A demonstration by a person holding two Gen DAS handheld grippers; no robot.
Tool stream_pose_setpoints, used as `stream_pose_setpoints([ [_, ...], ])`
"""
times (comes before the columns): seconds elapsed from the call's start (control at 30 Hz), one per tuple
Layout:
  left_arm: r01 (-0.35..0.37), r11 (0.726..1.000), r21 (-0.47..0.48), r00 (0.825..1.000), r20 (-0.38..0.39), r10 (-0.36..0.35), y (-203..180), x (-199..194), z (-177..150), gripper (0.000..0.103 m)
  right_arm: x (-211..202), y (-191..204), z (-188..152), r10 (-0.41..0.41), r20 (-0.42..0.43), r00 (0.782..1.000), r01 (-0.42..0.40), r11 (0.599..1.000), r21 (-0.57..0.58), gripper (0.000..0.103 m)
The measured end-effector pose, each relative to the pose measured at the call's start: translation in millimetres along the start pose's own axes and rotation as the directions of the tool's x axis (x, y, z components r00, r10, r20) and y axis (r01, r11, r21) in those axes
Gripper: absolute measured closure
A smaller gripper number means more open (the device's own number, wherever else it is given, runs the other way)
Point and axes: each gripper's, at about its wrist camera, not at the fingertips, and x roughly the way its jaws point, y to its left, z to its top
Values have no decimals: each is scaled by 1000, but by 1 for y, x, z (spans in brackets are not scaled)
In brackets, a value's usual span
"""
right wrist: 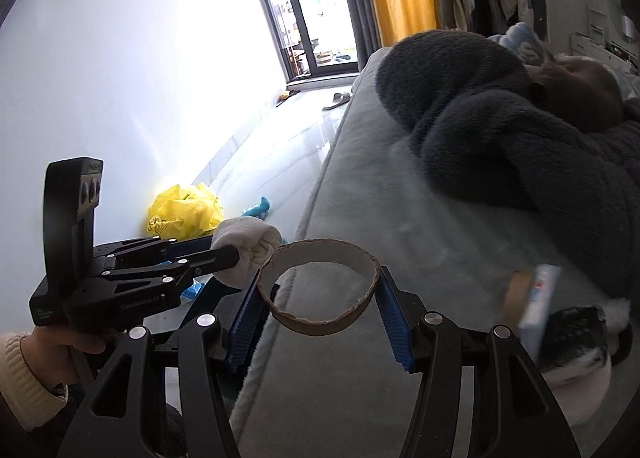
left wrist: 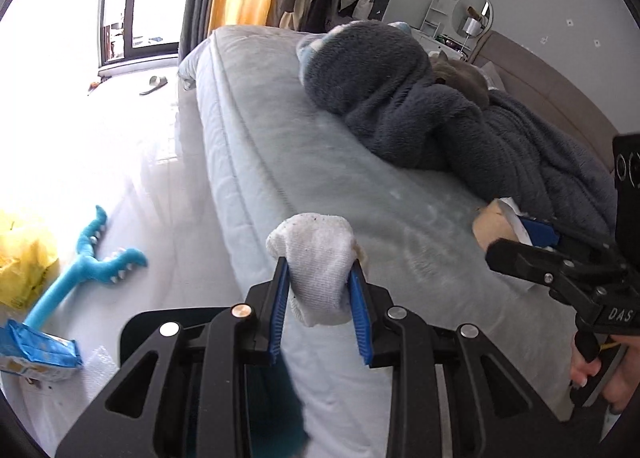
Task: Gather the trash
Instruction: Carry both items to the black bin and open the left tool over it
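Note:
My left gripper point(left wrist: 319, 270) is shut on a crumpled white sock point(left wrist: 312, 242), its blue pads pressing both sides, above the edge of the bed point(left wrist: 320, 162). My right gripper point(right wrist: 320, 286) is shut on a brown cardboard ring point(right wrist: 312, 324) with a torn rim, held across its width over the bed. In the left wrist view the right gripper point(left wrist: 520, 244) comes in from the right with the cardboard ring point(left wrist: 492, 224). The right wrist view shows the left gripper point(right wrist: 224, 248) and the sock point(right wrist: 252, 238) just left of the ring. A yellow plastic bag point(right wrist: 186, 214) lies crumpled on the floor by the wall.
A dark fleece blanket point(left wrist: 420, 118) is heaped on the bed with a grey cat point(left wrist: 460, 74) behind it. On the floor lie a blue plush toy point(left wrist: 92, 258) and a blue packet point(left wrist: 36, 350). A small box point(right wrist: 538, 306) and a black item point(right wrist: 576, 330) sit at the right.

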Motion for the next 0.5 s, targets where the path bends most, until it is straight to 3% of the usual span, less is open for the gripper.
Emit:
stream_pose_setpoints([
  [0.23,-61,998,30,996,-69,63,28,3,-16,71,27,24,7,19,-36,999,-20,999,-26,46],
  [0.5,-91,994,56,973,-208,100,69,13,-40,71,58,56,12,46,-76,996,-50,997,-53,46],
])
